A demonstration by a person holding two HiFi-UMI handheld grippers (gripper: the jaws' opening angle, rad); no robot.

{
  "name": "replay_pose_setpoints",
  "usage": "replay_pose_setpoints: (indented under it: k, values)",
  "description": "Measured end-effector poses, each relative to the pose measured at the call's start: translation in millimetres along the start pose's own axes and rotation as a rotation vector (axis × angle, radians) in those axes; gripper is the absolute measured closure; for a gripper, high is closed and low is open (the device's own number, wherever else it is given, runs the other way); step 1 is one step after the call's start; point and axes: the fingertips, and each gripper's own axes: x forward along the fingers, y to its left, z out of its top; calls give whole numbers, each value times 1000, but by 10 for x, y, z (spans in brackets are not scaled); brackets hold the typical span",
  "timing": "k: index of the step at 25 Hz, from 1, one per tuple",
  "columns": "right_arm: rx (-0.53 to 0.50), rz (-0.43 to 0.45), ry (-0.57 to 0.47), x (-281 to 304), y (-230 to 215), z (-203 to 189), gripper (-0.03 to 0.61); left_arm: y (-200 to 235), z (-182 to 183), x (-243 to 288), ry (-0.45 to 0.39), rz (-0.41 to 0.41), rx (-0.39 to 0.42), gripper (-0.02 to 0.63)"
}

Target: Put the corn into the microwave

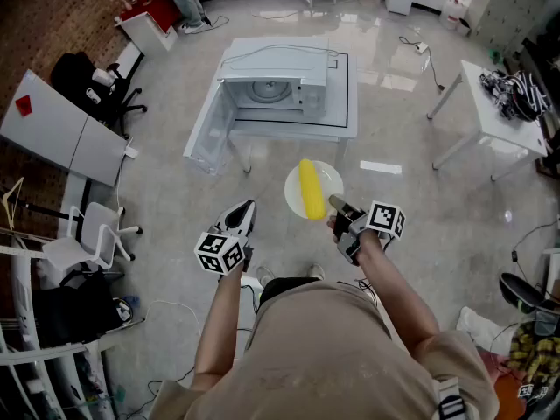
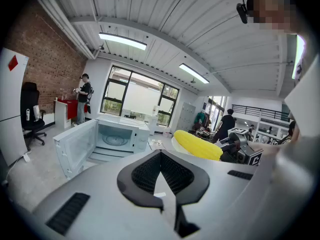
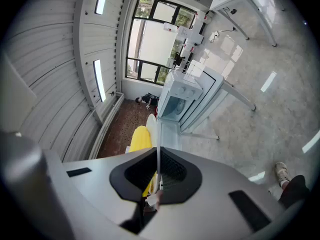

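White table carries open microwave; table stands on glossy grey floor.

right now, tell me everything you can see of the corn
The corn is one whole yellow cob, husk off, smooth and bright. It lies flat across a white plate, its ends reaching near the rim. Only the plate touches it. The right gripper pinches the plate's rim, holding it in the air short of the open microwave.

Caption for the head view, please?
Yellow corn on a white plate gripped at its rim by the right tongs, facing the open microwave; left tongs shut, empty.
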Motion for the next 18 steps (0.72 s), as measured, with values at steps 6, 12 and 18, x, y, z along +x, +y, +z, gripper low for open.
replay_pose_setpoints:
  k: [6, 12, 18]
  values:
    - [-12, -5, -1, -146, 0, -41, 566, -83, -27, -58, 0, -1, 0, 612]
    - [-12, -8, -2, -200, -30, -51, 566, -133, -31, -43, -1, -9, 0, 612]
    - [9, -2, 15, -125, -5, -116, 565, -53, -20, -60, 4, -22, 2, 612]
